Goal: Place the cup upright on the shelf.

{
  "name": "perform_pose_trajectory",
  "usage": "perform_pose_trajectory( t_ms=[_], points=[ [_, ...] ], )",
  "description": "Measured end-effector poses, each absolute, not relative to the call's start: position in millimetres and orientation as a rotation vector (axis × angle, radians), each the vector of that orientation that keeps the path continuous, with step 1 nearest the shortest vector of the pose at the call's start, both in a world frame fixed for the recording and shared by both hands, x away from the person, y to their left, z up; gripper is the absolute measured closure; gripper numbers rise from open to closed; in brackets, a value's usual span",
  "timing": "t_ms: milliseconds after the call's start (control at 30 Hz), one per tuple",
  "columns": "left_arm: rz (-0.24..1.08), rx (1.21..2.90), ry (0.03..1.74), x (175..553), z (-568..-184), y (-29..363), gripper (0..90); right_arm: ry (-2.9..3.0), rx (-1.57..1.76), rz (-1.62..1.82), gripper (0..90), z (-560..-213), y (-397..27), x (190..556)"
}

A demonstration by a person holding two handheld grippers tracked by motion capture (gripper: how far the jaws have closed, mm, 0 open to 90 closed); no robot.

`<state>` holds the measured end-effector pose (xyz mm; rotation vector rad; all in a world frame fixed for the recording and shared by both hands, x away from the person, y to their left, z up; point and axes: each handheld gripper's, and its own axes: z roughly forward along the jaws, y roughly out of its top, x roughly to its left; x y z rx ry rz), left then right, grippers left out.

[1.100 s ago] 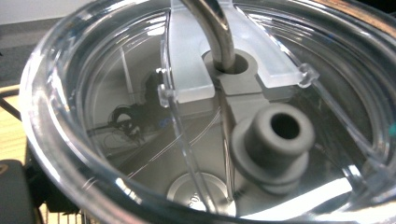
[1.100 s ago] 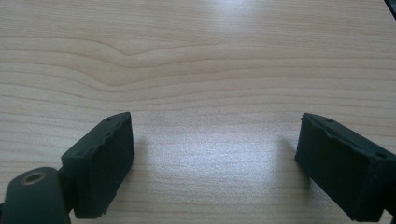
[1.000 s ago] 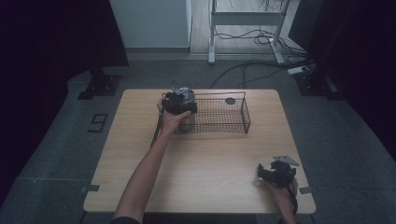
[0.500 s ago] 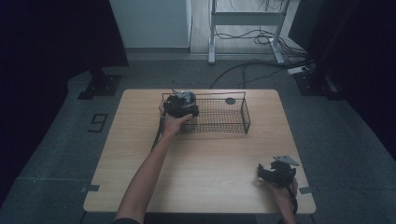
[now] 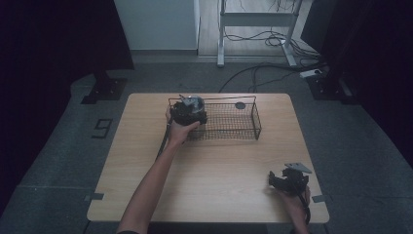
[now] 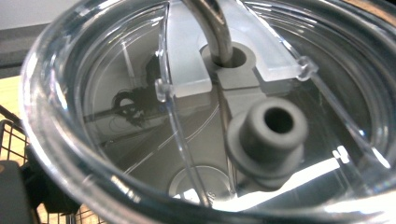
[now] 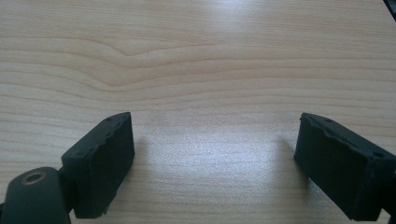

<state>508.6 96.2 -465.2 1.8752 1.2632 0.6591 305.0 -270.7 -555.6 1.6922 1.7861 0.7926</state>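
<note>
The wire basket [image 5: 229,119] sits by the desk's [image 5: 209,195] far edge, leaving the near half bare. At its left end the left gripper [image 5: 189,112] grasps a clear lidded cup [image 6: 210,116] over the basket. The right gripper [image 5: 288,181] rests near the right corner, jaws spread.

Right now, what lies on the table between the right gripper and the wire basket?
Nothing: in the high view, only bare wooden table lies between the right gripper and the wire basket.
</note>
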Motion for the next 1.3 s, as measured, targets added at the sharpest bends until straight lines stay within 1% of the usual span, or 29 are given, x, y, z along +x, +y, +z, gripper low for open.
perform_pose_trajectory(
  t_ms=[200, 400, 800, 967, 1000, 1033, 1300],
  points=[
    [0.652, 1.842, 1.253, 505, -458, 100, 1.1, 1.786, 1.693, 0.793, 12.1, -556, -271, 305],
    [0.657, 1.825, 1.219, 494, -447, 105, 0.1, 1.785, 1.693, 0.793, 12.1, -556, -271, 305],
    [0.72, 1.87, 1.163, 453, -435, 113, 0.0, 1.786, 1.692, 0.794, 12.5, -555, -271, 305],
    [0.681, 1.861, 1.157, 438, -433, 121, 0.0, 1.788, 1.69, 0.795, 12.8, -555, -271, 305],
    [0.664, 1.855, 1.159, 434, -432, 123, 0.0, 1.788, 1.69, 0.795, 12.8, -555, -271, 305],
    [0.613, 1.837, 1.164, 428, -431, 126, 0.2, 1.788, 1.691, 0.795, 12.8, -555, -271, 305],
    [0.592, 1.83, 1.146, 404, -434, 134, 1.1, 1.788, 1.692, 0.793, 12.8, -555, -270, 305]
  ],
)
